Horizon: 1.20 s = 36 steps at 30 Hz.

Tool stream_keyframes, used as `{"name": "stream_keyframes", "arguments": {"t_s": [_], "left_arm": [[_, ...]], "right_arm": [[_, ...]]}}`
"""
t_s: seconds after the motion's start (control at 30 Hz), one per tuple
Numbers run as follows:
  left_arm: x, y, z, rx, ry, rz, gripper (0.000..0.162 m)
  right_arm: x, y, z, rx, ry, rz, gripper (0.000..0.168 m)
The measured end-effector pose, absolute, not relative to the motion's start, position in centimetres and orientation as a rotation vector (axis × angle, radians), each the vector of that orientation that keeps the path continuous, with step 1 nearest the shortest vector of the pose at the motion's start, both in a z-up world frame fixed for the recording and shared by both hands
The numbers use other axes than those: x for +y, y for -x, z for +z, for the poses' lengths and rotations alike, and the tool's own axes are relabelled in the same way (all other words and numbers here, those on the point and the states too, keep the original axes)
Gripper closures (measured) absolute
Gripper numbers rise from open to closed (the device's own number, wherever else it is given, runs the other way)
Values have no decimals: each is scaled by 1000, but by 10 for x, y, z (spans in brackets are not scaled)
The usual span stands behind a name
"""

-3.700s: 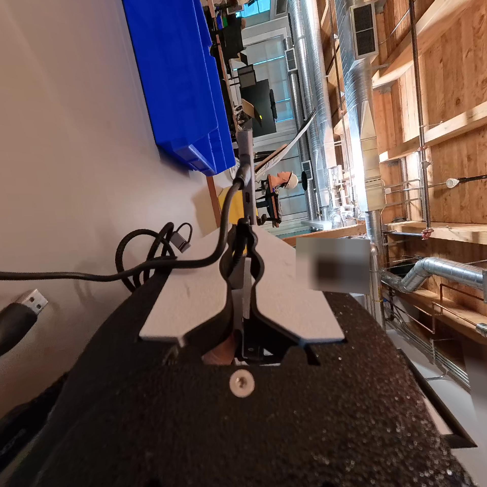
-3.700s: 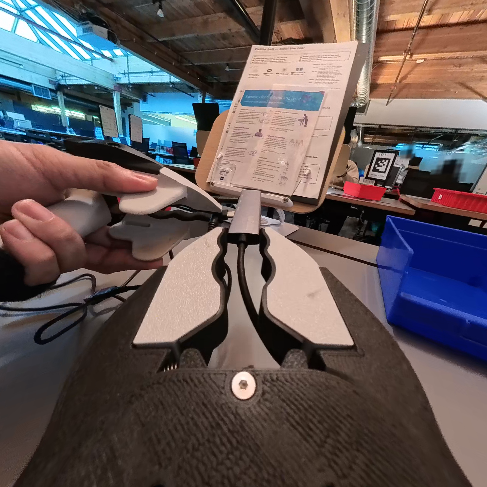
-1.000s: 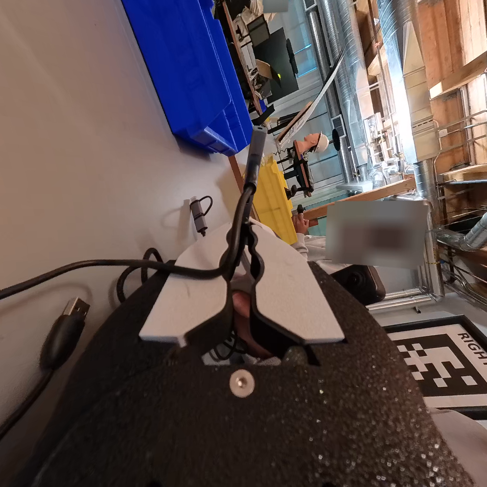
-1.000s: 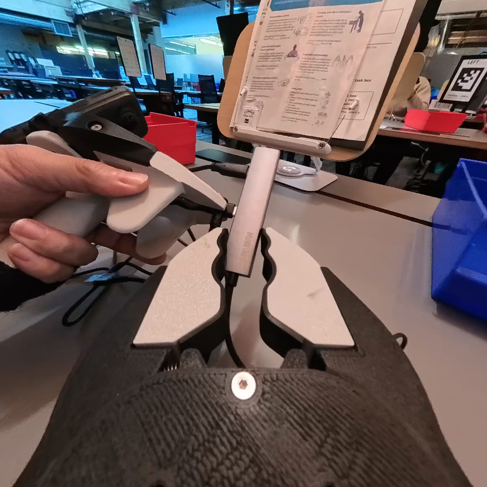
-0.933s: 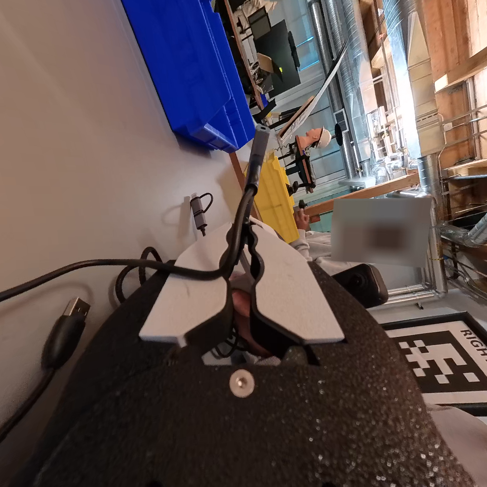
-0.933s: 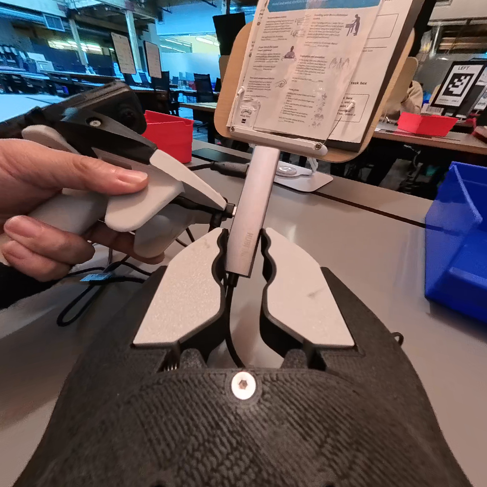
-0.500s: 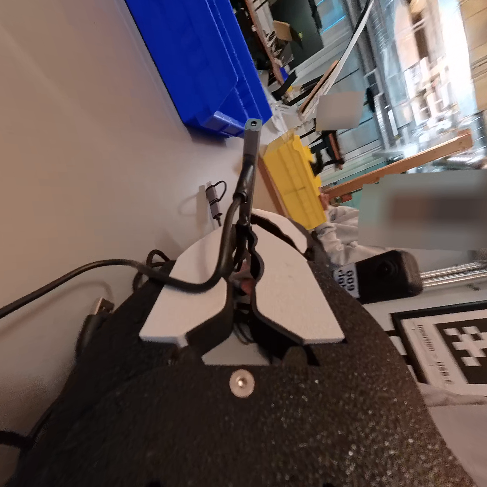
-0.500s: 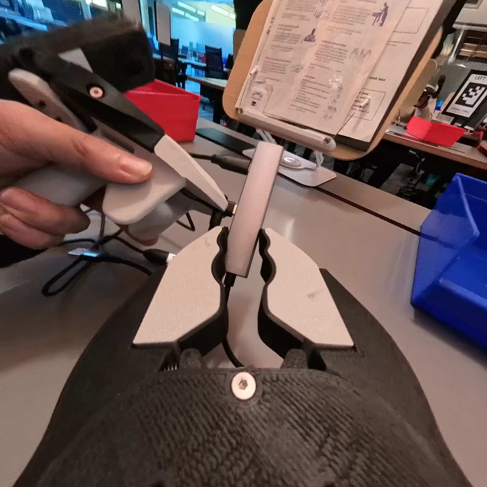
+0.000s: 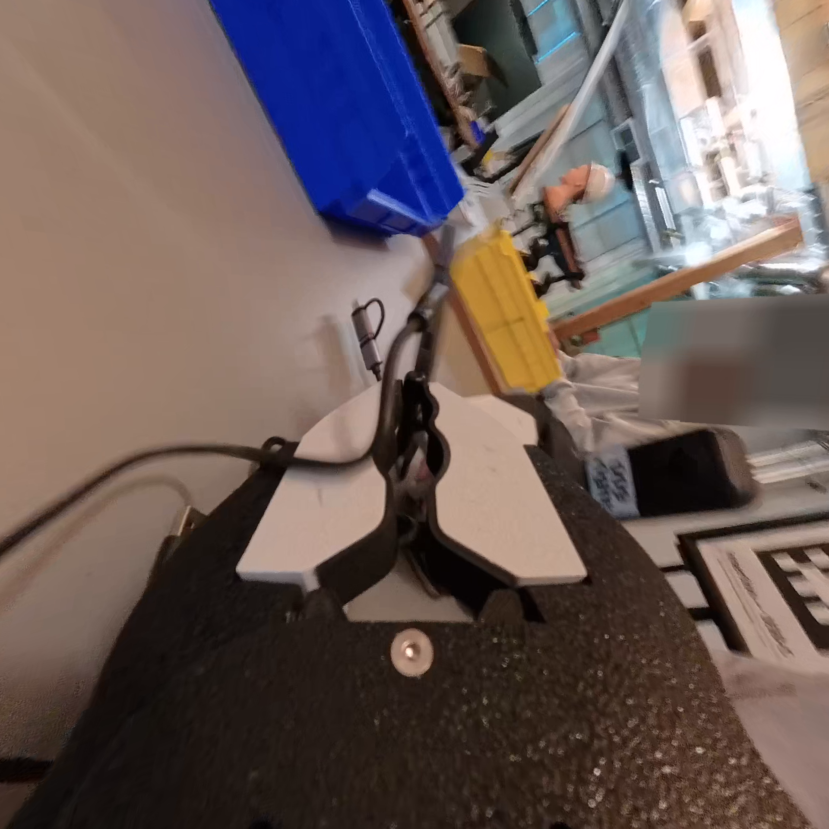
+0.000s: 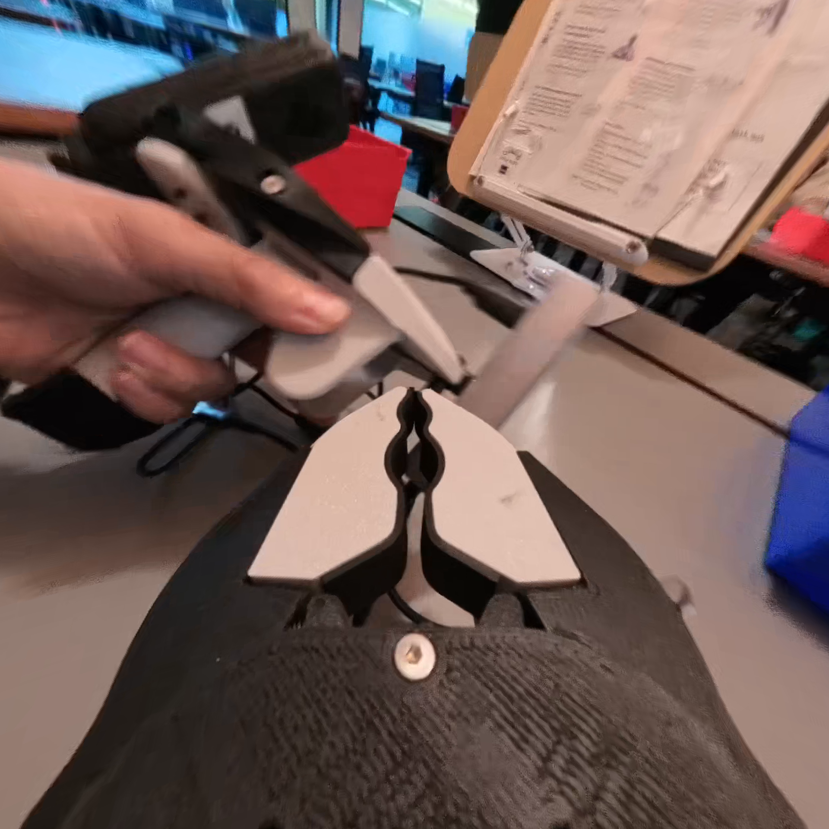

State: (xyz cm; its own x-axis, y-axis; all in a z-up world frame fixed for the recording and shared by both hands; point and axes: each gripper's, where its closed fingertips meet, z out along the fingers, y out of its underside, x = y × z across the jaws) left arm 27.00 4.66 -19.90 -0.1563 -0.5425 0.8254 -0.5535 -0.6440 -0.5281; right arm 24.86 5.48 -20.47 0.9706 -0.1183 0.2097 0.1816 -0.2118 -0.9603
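1. The silver USB hub (image 10: pixel 534 341) sits just right of centre in the right wrist view. It is a slim bar whose long axis slants from lower left to upper right, and it is raised off the grey table (image 10: pixel 628 439) and motion-blurred.
2. Its lower end meets the tips of the left gripper (image 10: pixel 457 379), which comes in from the left of that frame, held by a hand (image 10: pixel 134 287). So the hub lies up and to the right of those tips, and the left gripper is the nearer of the two.
3. In the left wrist view, the left gripper's fingers are pressed together on a black cable (image 9: pixel 390 394). The cable crosses the left finger from the frame's left edge, then rises past the tips towards the upper centre (too blurred there for us to trace its end).
4. The right gripper (image 10: pixel 413 394) has its fingers drawn together just below and left of the hub's lower end, and we see nothing clamped at the tips. We cannot tell whether the thin dark line in the hollow behind them is pinched.
5. Further out in the left wrist view:
   - a small grey adapter with a loop (image 9: pixel 367 332) lies on the table above the fingers;
   - a USB plug (image 9: pixel 181 525) sits at middle left;
   - a blue bin (image 9: pixel 350 112) is at the top;
   - a yellow bin (image 9: pixel 502 323) is to the right of centre.
6. In the right wrist view, a document stand (image 10: pixel 650 134) fills the upper right and a red bin (image 10: pixel 359 179) stands behind the left gripper.
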Motion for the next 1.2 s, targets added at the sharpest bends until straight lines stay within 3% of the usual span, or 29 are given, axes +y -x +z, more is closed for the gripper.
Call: {"name": "stream_keyframes", "arguments": {"t_s": [0.13,0.17,0.23,0.33,0.47,0.67,0.9,1.0,1.2], "left_arm": [[51,-274,-189,-1323,-2064,2039,155],[55,-273,-188,-1298,-2064,2053,155],[61,-271,-187,-1209,-2048,2090,155],[63,-270,-180,-1091,-2009,2155,155],[61,-272,-175,-1029,-2026,2204,155],[51,-274,-167,-1045,-2030,2226,155],[50,-268,-168,-1179,-1997,2206,154],[47,-262,-159,-1288,-1920,2235,132],[40,-225,-134,-1679,-1638,2272,130]], "right_arm": [[56,-247,-194,-135,1748,-479,155],[51,-257,-183,-78,1707,-520,141],[40,-275,-174,59,1662,-476,139],[42,-277,-190,171,1736,-265,119],[51,-270,-197,148,1767,-338,107],[49,-272,-190,125,1703,-464,128],[46,-268,-192,33,1711,-320,135],[44,-269,-191,55,1723,-268,135],[33,-283,-183,94,1734,-376,135]]}}
